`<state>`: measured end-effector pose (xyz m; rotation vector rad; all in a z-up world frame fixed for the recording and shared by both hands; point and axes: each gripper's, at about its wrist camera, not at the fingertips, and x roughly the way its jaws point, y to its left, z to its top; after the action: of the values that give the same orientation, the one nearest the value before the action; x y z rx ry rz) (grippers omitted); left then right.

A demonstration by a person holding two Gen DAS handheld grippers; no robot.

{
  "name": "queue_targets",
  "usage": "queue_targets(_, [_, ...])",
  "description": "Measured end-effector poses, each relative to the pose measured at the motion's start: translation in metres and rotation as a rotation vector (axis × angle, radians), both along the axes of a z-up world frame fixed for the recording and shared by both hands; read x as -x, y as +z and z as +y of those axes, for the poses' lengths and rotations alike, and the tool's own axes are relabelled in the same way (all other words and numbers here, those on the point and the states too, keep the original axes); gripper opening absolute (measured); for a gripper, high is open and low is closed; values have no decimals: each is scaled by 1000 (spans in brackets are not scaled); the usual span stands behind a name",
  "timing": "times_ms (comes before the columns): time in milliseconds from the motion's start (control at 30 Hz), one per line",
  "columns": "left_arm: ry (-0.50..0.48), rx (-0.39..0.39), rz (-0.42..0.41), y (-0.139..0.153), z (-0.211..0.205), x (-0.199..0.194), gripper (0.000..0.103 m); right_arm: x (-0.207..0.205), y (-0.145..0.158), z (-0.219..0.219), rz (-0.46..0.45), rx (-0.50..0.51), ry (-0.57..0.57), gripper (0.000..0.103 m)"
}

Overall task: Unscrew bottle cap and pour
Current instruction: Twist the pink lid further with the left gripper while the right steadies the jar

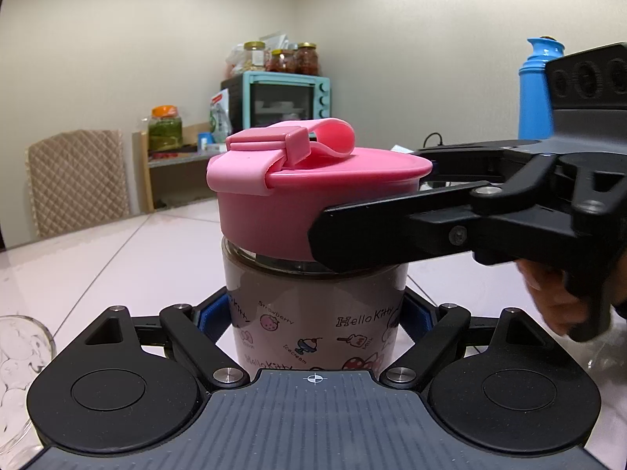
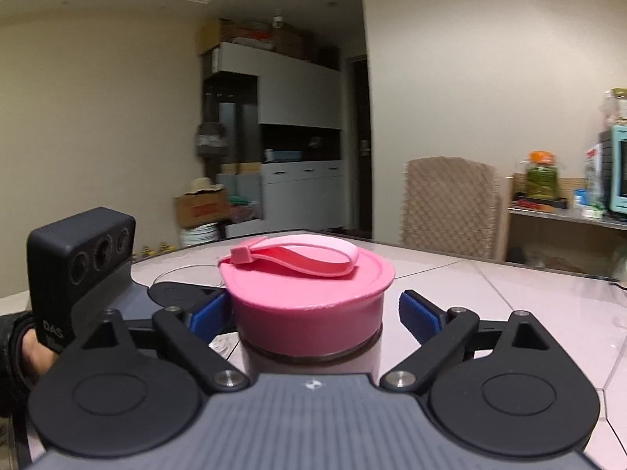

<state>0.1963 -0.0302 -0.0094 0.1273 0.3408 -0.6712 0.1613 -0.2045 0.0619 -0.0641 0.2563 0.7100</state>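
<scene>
A glass Hello Kitty bottle (image 1: 313, 313) holding brown liquid stands upright on the pale tiled table (image 1: 129, 258). Its wide pink cap (image 1: 274, 203) has a strap loop on top. My left gripper (image 1: 313, 317) is shut on the bottle's body, blue pads against both sides. My right gripper (image 2: 313, 309) comes in from the right at cap height and straddles the pink cap (image 2: 309, 293). Its left pad touches the cap; its right pad (image 2: 419, 313) stands a little off it, so it is open. In the left wrist view one black right finger (image 1: 392, 231) crosses the cap's front.
An empty clear glass (image 1: 19, 360) stands at the table's near left. A blue thermos (image 1: 537, 90) stands at the right. A quilted chair (image 1: 78, 180) sits past the far edge, and a shelf behind holds a teal oven (image 1: 286, 98) and jars.
</scene>
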Motion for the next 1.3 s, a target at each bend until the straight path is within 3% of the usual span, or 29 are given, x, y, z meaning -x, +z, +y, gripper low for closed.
queue_targets(333, [0, 0, 0, 0, 0, 0, 90, 15, -4, 22, -27, 25, -167, 93])
queue_targets(767, [0, 0, 0, 0, 0, 0, 90, 17, -14, 38, -14, 16, -251, 93])
queue_targets(1100, [0, 0, 0, 0, 0, 1, 90, 15, -17, 42, -3, 17, -274, 85])
queue_targets(1300, [0, 0, 0, -1, -1, 0, 90, 13, -17, 35, -12, 34, -211, 85])
